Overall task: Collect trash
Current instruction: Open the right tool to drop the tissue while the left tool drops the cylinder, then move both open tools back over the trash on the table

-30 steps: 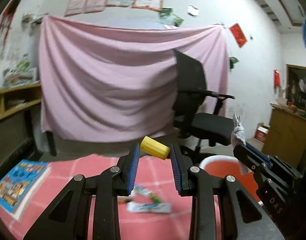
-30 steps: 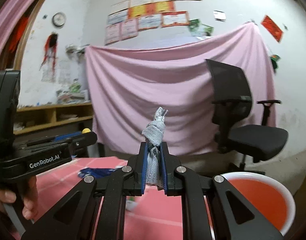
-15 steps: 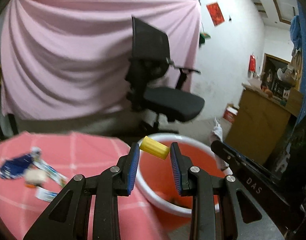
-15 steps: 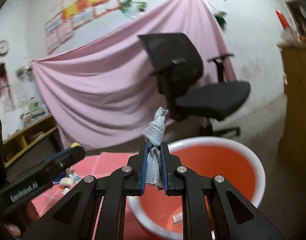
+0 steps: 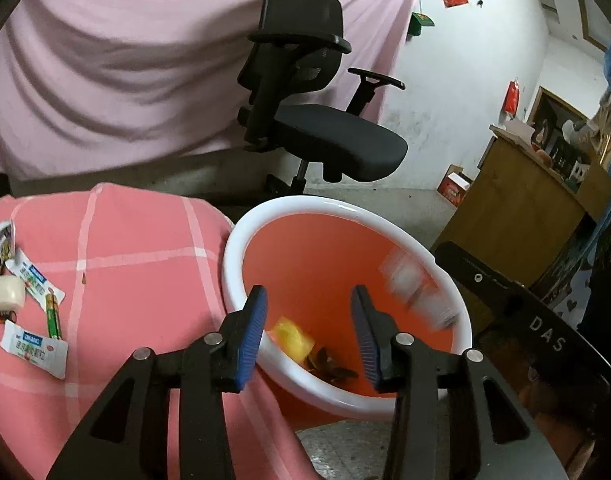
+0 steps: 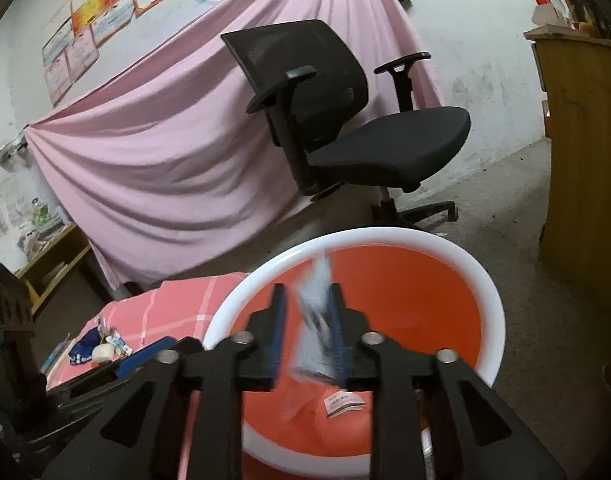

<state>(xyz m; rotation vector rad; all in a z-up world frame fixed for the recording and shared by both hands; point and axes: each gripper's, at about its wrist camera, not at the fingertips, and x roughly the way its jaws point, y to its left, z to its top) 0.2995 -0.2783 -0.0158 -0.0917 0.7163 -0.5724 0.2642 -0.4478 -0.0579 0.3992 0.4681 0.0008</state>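
An orange bin with a white rim [image 5: 241, 248] stands beside the pink checked table [image 5: 137, 248]; it also shows in the right wrist view [image 6: 493, 296]. My left gripper [image 5: 308, 334] is open and empty above the bin. A yellow piece [image 5: 291, 338] is blurred inside the bin below it. My right gripper [image 6: 309, 326] is open over the bin. A grey crumpled tissue [image 6: 315, 320] is blurred between its jaws, dropping; it appears as a blur in the left wrist view [image 5: 415, 288].
Several sachets [image 5: 33, 344], a white lump [image 5: 5, 294] and a green stick [image 5: 53, 316] lie on the table's left. A black office chair [image 5: 305, 112] stands behind the bin. A wooden cabinet [image 5: 533, 196] is at the right.
Both grippers moved over the bin and opened. The yellow piece has dropped from the left gripper into the bin. The tissue is falling out of the right gripper.
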